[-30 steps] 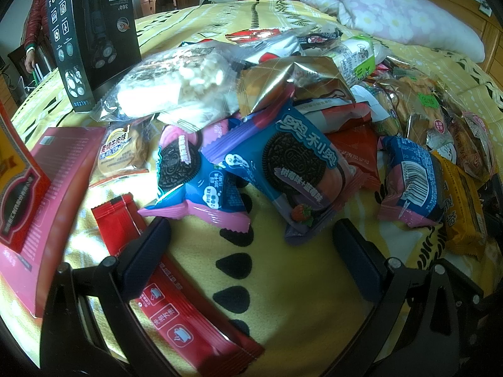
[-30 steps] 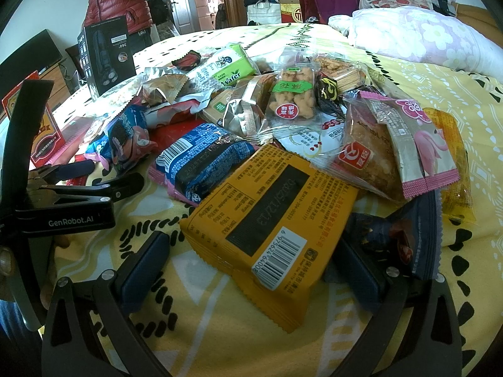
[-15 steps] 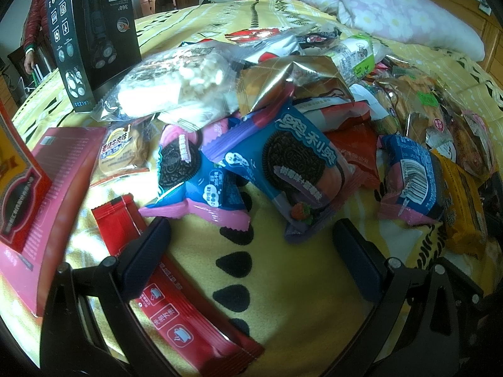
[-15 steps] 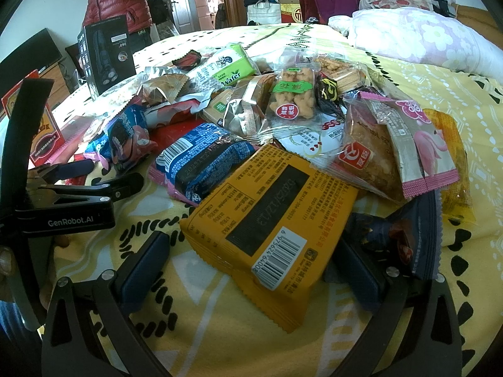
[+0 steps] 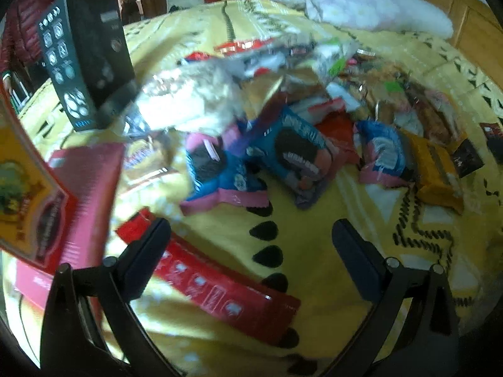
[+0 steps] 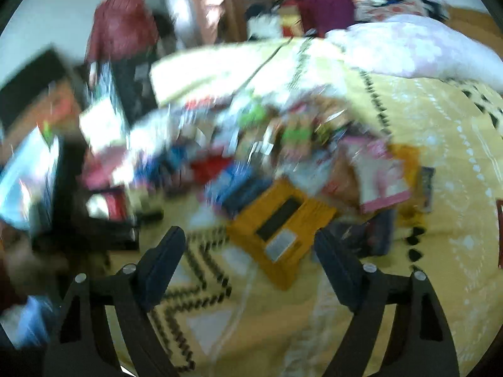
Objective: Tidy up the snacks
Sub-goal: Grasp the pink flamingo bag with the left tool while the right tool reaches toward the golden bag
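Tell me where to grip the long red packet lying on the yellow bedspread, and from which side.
Grip the long red packet across its narrow width, near the middle, coming down from above. It lies flat and alone on the bedspread, so the long edges look free for the fingers. The left gripper is open just above it, one finger already over its near end; turning the gripper square to the packet would probably help.

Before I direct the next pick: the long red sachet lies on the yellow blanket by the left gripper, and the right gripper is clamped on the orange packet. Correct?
Not quite. The right wrist view shows the right gripper open with the orange packet lying free beyond its fingertips. The long red sachet does lie on the yellow blanket by the left gripper.
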